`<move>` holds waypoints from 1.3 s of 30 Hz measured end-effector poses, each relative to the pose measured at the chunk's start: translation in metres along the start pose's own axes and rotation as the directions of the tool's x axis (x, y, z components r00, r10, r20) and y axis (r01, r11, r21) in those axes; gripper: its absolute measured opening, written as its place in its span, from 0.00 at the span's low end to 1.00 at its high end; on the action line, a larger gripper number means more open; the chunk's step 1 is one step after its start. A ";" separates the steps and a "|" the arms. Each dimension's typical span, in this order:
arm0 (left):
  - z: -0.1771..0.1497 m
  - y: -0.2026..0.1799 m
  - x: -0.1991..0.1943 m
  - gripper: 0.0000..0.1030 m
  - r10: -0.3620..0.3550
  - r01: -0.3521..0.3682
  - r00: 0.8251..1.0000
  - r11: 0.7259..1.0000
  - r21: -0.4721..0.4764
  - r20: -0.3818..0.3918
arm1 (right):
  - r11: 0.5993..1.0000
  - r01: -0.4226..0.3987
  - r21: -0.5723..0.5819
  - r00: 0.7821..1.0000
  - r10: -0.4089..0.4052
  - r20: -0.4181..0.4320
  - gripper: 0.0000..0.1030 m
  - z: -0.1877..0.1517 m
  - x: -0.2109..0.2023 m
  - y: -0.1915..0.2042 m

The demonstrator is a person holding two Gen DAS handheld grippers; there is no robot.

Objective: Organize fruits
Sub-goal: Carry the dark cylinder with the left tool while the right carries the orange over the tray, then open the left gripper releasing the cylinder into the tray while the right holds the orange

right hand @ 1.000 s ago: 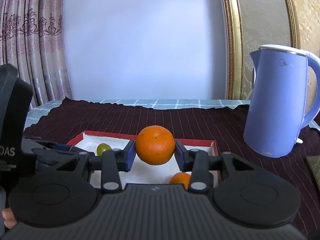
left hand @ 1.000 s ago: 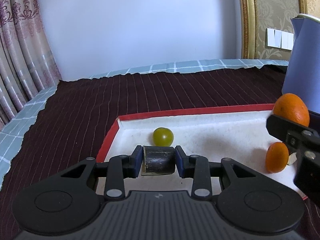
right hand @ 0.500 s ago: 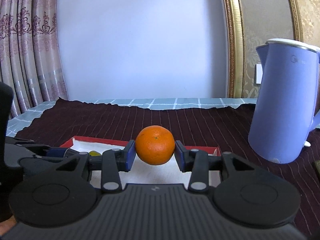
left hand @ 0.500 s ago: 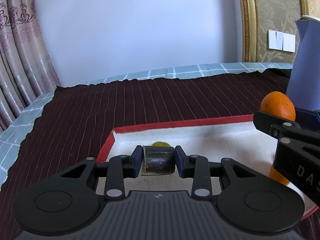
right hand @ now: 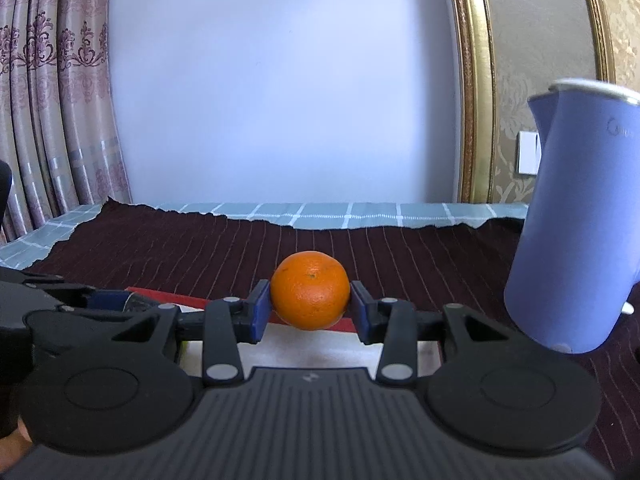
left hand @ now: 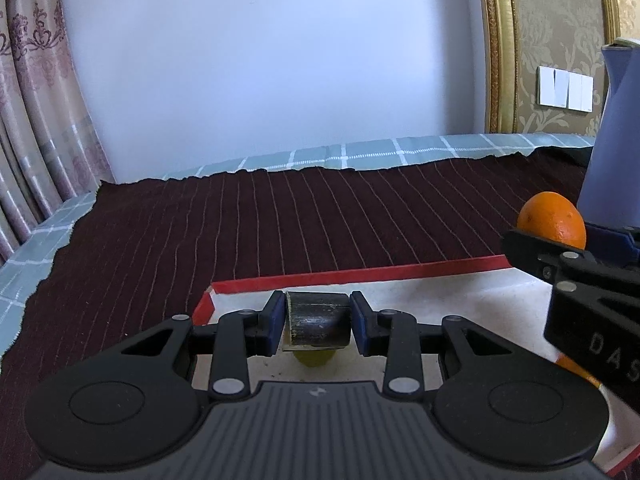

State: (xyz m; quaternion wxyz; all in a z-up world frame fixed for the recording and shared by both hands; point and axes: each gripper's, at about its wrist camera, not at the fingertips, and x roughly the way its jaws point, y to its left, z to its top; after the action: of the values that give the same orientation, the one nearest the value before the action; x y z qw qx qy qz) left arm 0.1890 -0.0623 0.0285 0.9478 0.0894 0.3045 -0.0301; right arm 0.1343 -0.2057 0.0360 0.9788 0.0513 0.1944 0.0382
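My left gripper (left hand: 318,322) is shut on a dark cylindrical piece (left hand: 316,326) and holds it above the white tray with a red rim (left hand: 360,276). A green fruit (left hand: 314,359) lies in the tray right under it, mostly hidden. My right gripper (right hand: 310,312) is shut on an orange (right hand: 310,296) above the tray's far edge (right hand: 160,296). The orange also shows in the left wrist view (left hand: 554,220), at the right. A second small orange (left hand: 576,366) peeks out under the right gripper.
A blue kettle (right hand: 584,216) stands on the dark striped cloth (left hand: 280,224) right of the tray. A light checked cloth (right hand: 360,214) covers the table's far edge. Curtains (right hand: 52,120) hang at the left, and a wall is behind.
Both grippers have risen and tilted up with their loads. The green fruit has slipped under the left gripper, and the small orange is now mostly hidden. The kettle looks nearer.
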 end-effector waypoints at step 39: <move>-0.015 0.013 0.008 0.32 0.040 -0.040 0.999 0.999 -0.019 0.010 | 0.999 0.017 -0.045 0.998 -0.019 -0.058 0.38 -0.023 0.008 0.008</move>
State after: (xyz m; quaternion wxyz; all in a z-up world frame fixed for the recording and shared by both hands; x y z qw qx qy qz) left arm 0.1889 -0.0466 0.0141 0.9506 0.0866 0.2980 -0.0089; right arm 0.1326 -0.1945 0.0124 0.9740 0.0264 0.2224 0.0351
